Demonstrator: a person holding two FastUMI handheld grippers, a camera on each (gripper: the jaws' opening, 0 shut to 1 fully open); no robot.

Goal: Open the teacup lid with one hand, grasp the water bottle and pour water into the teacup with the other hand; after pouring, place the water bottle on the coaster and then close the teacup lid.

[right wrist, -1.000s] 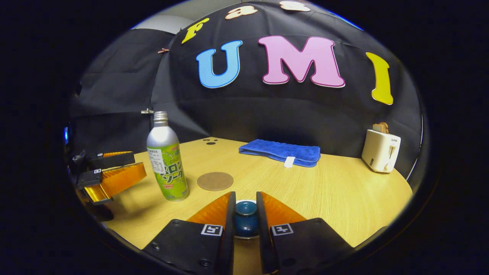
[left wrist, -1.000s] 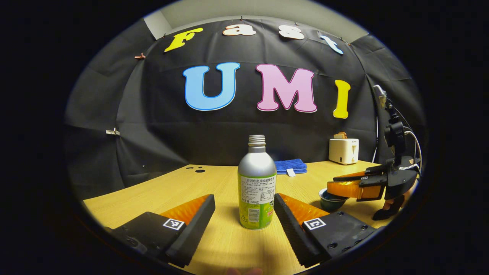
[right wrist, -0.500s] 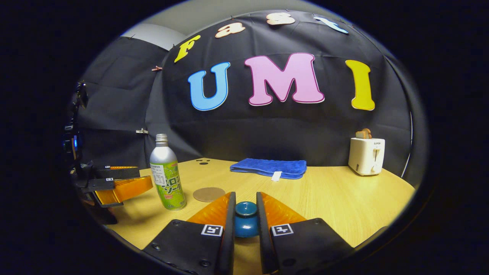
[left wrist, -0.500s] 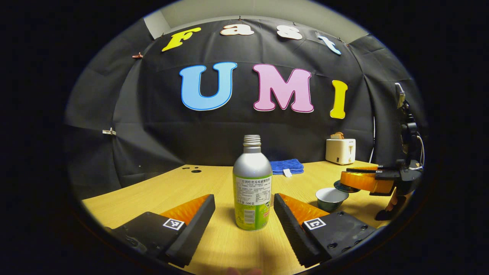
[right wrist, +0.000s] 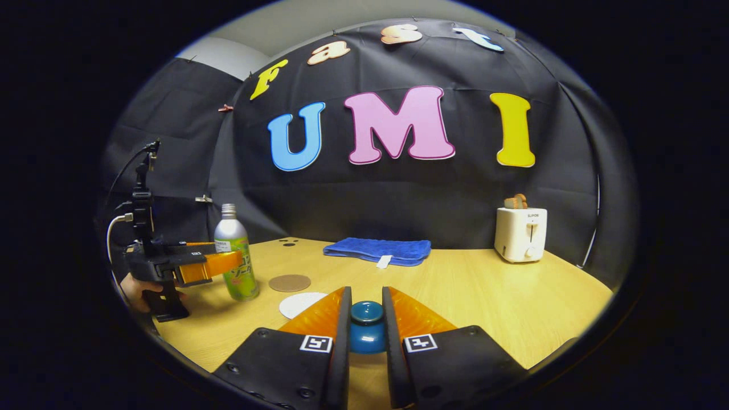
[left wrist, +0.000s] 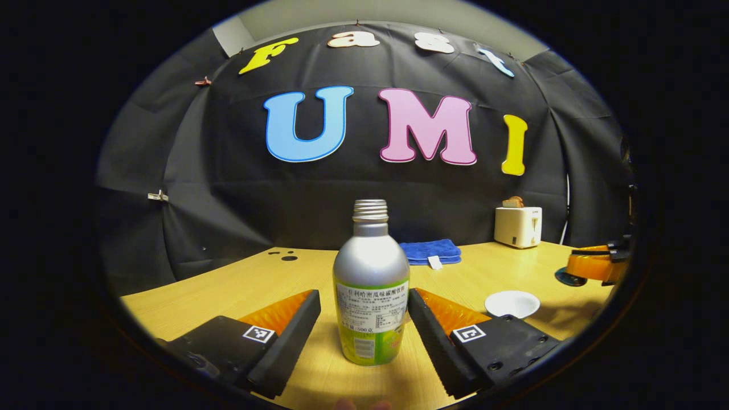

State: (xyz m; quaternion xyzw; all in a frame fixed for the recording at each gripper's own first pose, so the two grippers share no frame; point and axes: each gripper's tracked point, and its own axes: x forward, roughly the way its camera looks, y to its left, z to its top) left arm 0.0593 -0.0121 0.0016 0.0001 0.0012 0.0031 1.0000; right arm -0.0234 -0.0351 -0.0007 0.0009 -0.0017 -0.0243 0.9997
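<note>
A silver bottle with a green label (left wrist: 370, 296) stands uncapped on the wooden table (left wrist: 239, 290), between the fingers of my left gripper (left wrist: 363, 297), which is open and not touching it. To its right sits the uncovered teacup (left wrist: 512, 303), pale inside. At the far right my right gripper (left wrist: 592, 266) holds the lid above the table. In the right gripper view, my right gripper (right wrist: 366, 296) is shut on the blue lid knob (right wrist: 366, 327). The bottle (right wrist: 234, 262), the left gripper (right wrist: 208, 265), the round brown coaster (right wrist: 289, 282) and the teacup (right wrist: 302, 303) lie to the left.
A folded blue towel (right wrist: 376, 250) lies at the back of the table, and a white toaster (right wrist: 520, 233) holding toast stands at the back right. A hand (right wrist: 136, 290) holds the left gripper's handle. Bare tabletop stretches to the right of the lid.
My right gripper has lifted the lid off the teacup and carried it away to the right, baring the cup. My left gripper has moved closer around the bottle.
</note>
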